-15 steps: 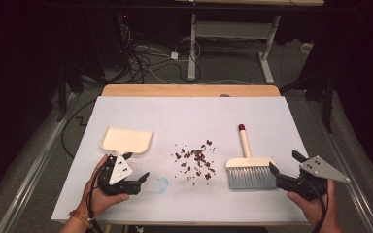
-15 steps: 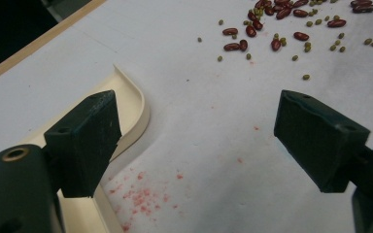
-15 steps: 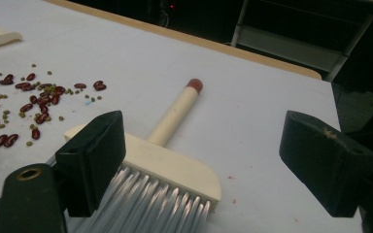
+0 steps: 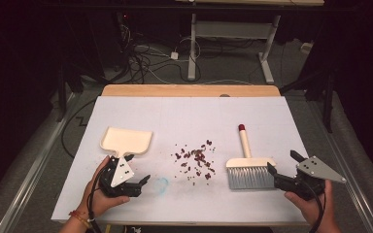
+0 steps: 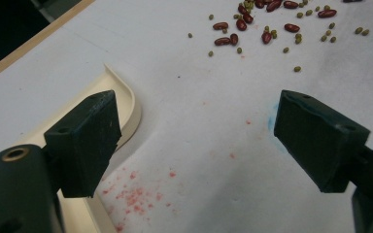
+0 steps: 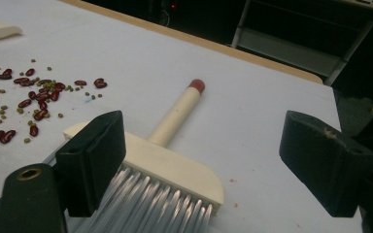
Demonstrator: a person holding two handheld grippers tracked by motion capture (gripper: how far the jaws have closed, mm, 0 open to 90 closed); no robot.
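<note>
Beans (image 4: pixel 195 162), dark red kidney ones mixed with small green ones, lay scattered loose near the middle of the white tabletop (image 4: pixel 189 116), between a cream dustpan (image 4: pixel 126 141) on the left and a hand brush (image 4: pixel 249 167) on the right. Each bean looked hard, light and smooth, so they would probably roll and skitter if struck briskly; short, gentle strokes toward the pan seemed the safer way to gather them. The brush lay flat with its grey bristles toward the person and its pale handle, tipped in red, pointing away. It appeared light and rigid in the block and handle, soft only in the bristles; the best hold was likely across the handle or the solid block just above the bristles, never on the bristles themselves, which would give way and let it twist. The dustpan looked like thin, stiff, slick plastic, apt to slide on the tabletop when pushed, and its short handle at the near edge seemed the natural place to clamp it. The right hand-held gripper (image 4: pixel 282 171) sat just beside the brush head, its jaws spread wide and holding nothing; in the right gripper view the block and bristles lay between them, untouched as far as I could tell. The left hand-held gripper (image 4: pixel 137 171) hovered just by the dustpan's handle, jaws likewise wide apart and empty, one pad above the pan's rim.
</note>
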